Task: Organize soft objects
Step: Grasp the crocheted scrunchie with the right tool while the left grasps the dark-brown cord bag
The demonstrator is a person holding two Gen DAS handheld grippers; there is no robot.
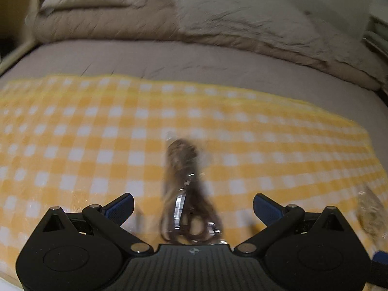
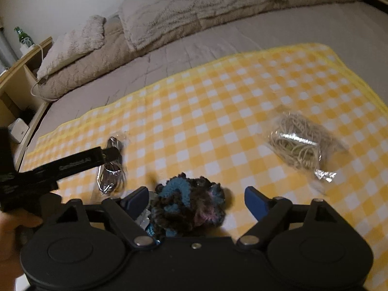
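Bed with a yellow checked cloth (image 2: 218,111): sorting barely begun, three soft bundles loose on it.

Your right hand-held gripper (image 2: 196,201) stands partly open around the blue and purple crocheted piece (image 2: 191,206) at the near edge of the cloth; its left pad sits close against the wool, the right pad is clear, so nothing is gripped yet. Your left hand-held gripper (image 1: 193,206) is wide open, with the dark bundle in a clear bag (image 1: 185,189) lying between its fingers, untouched. A bag of pale rubber bands (image 2: 298,143) lies apart to the right. By my reading, nothing is grouped or put away yet, and all three are still to be picked up and placed. Folded blankets (image 1: 218,19) lie at the far side.
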